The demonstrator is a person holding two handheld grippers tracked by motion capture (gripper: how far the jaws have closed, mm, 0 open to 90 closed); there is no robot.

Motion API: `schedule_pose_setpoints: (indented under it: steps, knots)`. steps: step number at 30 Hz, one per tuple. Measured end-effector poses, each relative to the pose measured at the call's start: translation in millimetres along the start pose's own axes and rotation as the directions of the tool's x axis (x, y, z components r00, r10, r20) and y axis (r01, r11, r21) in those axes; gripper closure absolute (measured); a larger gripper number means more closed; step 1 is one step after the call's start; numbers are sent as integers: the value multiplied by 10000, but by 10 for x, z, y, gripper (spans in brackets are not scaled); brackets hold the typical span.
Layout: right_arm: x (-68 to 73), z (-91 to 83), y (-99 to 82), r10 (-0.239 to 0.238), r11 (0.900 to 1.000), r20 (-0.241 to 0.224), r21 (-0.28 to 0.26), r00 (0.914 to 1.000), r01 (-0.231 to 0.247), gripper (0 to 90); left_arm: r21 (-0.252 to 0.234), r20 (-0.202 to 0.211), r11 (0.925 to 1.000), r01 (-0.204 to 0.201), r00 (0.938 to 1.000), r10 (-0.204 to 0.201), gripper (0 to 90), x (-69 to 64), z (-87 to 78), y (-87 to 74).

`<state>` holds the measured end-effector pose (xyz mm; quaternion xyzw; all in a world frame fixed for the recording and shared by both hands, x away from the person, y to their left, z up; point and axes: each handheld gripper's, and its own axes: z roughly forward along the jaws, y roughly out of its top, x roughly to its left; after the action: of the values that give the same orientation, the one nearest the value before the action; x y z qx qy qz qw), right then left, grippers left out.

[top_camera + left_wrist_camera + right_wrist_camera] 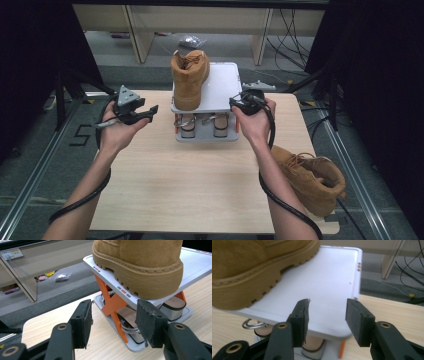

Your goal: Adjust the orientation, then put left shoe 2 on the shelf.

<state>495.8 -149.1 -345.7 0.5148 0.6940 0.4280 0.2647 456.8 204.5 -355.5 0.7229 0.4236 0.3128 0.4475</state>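
We hold both jaws wide and empty: the left gripper (150, 111) faces the boot (140, 262) on the rack (197, 263), just ahead of its jaws; the right gripper (239, 102) faces the shelf's bare half. Next we should fetch the second boot (310, 180) off the worktop (200, 185) and grip it firmly. Sandals underneath are half hidden.

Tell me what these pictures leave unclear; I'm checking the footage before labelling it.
- Footwear on the rack's lower shelf: high view, covered by the upper shelf, so its type stays unclear.
- Boot on the rack: left gripper view, upper cut off by the top edge.
- Second boot: high view, partly behind the right forearm.
- Small shiny packet on the floor: too small to identify.
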Motion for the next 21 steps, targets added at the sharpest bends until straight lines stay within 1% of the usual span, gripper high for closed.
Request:
schedule_pose_setpoints:
  steps: [3, 4, 5, 6, 8, 12, 15, 19, 20, 21]
  knots:
    - [-97, -56, -41, 107, 9998, 117, 153, 9999, -109, 529, 1, 65, 9999, 150, 9999, -150, 469, -3, -40, -96]
    - [-132, -69, -52, 21, 9999, 183, 148, 9998, -24, 527, 30, 68, 9999, 150, 9999, -150, 470, 1, -50, -120]
    - [-143, -80, -60, 167, 9997, 191, 163, 9997, -170, 526, 45, 47, 9998, 176, 9998, -177, 470, 4, -61, -152]
    - [-178, -93, -66, 75, 9997, 223, 213, 9997, -80, 523, 61, 58, 9998, 188, 9998, -188, 470, 17, -71, -189]
    - [-226, -111, -81, 123, 9994, 241, 326, 9996, -130, 518, 91, -69, 9997, 223, 9997, -222, 469, 29, -97, -230]
    - [-316, -151, -120, 141, 9988, 354, 468, 9993, -158, 509, 152, -115, 9996, 221, 9997, -220, 467, 34, -131, -332]
    - [-355, -178, -147, 167, 9980, 384, 603, 9991, -190, 501, 180, -230, 9996, 202, 9995, -198, 464, 26, -155, -383]
    - [-427, -223, -192, 156, 9974, 444, 697, 9989, -187, 494, 212, -249, 9996, 197, 9995, -191, 463, 7, -170, -459]
    - [-432, -239, -206, 290, 9963, 552, 793, 9981, -334, 491, 255, -286, 9995, 193, 9994, -185, 462, 1, -177, -472]
    - [-459, -242, -216, 212, 9965, 493, 799, 9986, -250, 487, 255, -264, 9995, 211, 9994, -205, 462, -10, -181, -495]
